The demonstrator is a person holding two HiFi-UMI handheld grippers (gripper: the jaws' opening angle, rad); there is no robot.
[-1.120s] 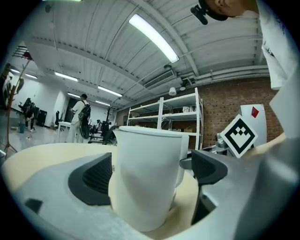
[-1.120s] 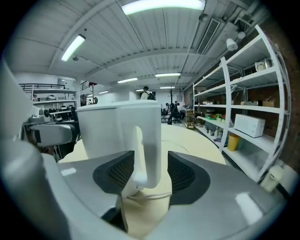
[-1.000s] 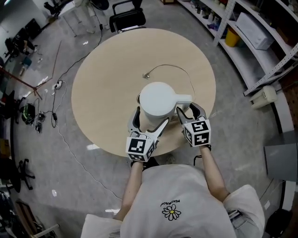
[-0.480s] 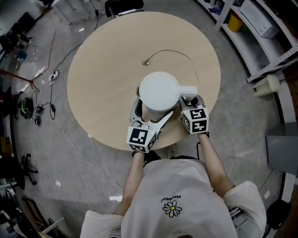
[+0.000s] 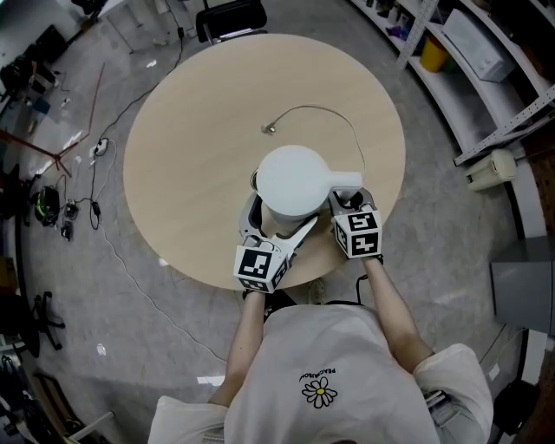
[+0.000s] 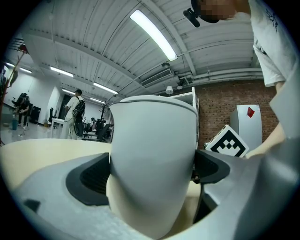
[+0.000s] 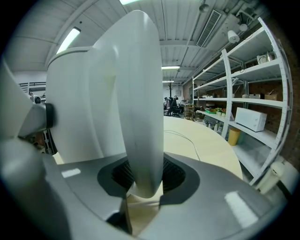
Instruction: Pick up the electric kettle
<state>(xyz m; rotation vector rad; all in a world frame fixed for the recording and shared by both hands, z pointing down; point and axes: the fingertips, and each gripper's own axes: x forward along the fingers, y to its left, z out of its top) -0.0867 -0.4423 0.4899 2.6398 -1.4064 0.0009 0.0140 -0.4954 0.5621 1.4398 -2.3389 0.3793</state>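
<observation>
The white electric kettle (image 5: 295, 180) stands on the round beige table (image 5: 199, 113), near its front edge, handle (image 7: 140, 103) pointing right. My left gripper (image 5: 277, 221) straddles the lower body (image 6: 154, 154) from the near side. Its jaws have just been opening to their widest, and both dark pads (image 6: 91, 176) lie against the body. My right gripper (image 5: 349, 201) sits at the handle. Its jaws have just been closing and easing a little, and the pads (image 7: 171, 176) clamp the handle's lower end. The kettle's base is hidden.
A thin cable (image 5: 321, 110) with a plug end lies on the table behind the kettle. A black chair (image 5: 230, 16) stands at the far side, metal shelves (image 5: 486, 52) at the right. Cords and gear (image 5: 52, 208) litter the floor on the left.
The right gripper has come down and in onto the handle, and its wide jaws have closed on it. The left gripper has stayed round the kettle's body.
</observation>
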